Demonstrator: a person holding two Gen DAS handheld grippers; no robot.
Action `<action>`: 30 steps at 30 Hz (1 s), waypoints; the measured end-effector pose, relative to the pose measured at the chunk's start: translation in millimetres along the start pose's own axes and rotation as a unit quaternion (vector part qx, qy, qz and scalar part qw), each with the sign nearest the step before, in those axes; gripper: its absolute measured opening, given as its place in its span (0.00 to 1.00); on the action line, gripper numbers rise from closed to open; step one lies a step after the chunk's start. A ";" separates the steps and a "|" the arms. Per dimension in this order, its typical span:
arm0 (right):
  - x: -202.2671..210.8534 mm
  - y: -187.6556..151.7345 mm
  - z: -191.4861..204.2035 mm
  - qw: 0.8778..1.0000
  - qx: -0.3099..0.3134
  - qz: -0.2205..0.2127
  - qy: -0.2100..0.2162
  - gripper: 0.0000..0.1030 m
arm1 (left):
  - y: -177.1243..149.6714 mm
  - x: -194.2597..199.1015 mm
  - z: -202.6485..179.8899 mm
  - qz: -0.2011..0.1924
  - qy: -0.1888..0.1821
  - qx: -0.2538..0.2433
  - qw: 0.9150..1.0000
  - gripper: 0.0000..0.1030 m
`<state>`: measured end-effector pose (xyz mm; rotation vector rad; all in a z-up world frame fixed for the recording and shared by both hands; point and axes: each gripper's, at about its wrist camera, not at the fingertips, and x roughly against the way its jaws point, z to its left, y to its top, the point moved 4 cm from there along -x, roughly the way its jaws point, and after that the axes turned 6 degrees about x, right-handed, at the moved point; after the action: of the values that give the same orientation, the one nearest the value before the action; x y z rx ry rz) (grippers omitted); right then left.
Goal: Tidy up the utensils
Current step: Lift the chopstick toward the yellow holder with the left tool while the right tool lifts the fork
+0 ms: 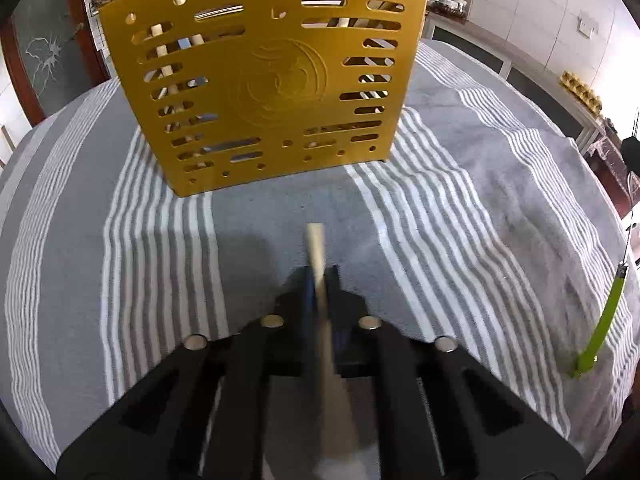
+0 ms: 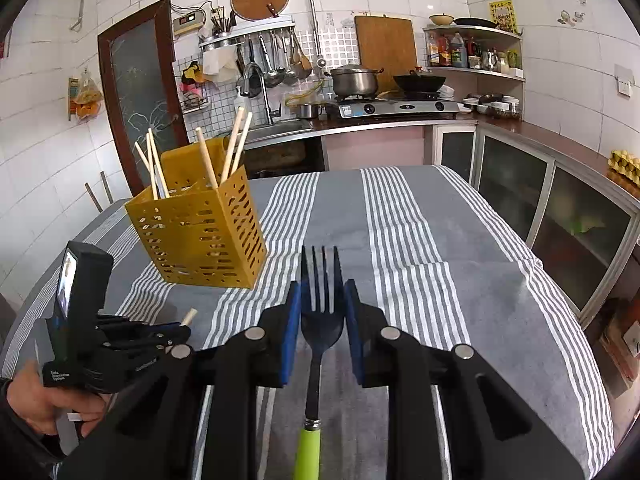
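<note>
A wooden chopstick is clamped between the closed fingers of the left claw, its tip pointing toward a yellow perforated utensil holder. The holder is stood upright on the grey-and-white striped cloth covering the worktop, with more chopsticks seen inside through its slots. A green-handled utensil is seen at the right edge.

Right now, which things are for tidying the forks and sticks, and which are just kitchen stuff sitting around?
For the job:
- yellow holder, already with chopsticks in it
- chopstick, pinched in the left gripper
- fork, on the cloth between the open right gripper pads

Just around:
- striped tablecloth
- pot and wok on the stove
- cutting board
</note>
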<state>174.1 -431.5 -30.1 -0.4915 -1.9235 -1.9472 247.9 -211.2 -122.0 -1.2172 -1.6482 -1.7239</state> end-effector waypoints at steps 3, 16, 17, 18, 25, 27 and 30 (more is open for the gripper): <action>1.8 2.3 -0.3 1.000 -0.003 -0.004 0.001 0.22 | 1.3 4.2 3.1 -0.004 -0.009 0.010 1.000 0.04; 22.8 6.8 8.4 0.999 0.002 -0.041 0.012 0.21 | 19.3 83.5 4.4 -0.114 -0.057 0.020 0.992 0.04; 24.1 6.9 9.2 0.999 0.003 -0.044 0.011 0.21 | 19.8 86.7 5.8 -0.117 -0.057 0.020 0.991 0.04; 25.7 6.7 10.4 0.999 0.004 -0.046 0.014 0.21 | 19.9 89.7 5.6 -0.122 -0.060 0.021 0.991 0.04; 33.9 9.0 11.8 0.998 0.007 -0.056 0.014 0.21 | 17.2 102.8 12.2 -0.135 -0.062 0.022 0.989 0.04; 35.6 11.3 11.0 0.998 0.008 -0.058 0.015 0.20 | 18.0 107.9 12.1 -0.141 -0.064 0.023 0.988 0.04; 41.1 13.5 13.3 0.998 0.019 -0.064 0.014 0.19 | 18.7 114.5 12.2 -0.152 -0.066 0.022 0.986 0.04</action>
<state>144.6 -418.8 1.8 -0.3367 -2.0162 -1.9785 209.1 -175.2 -18.1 -1.1258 -2.0292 -1.8020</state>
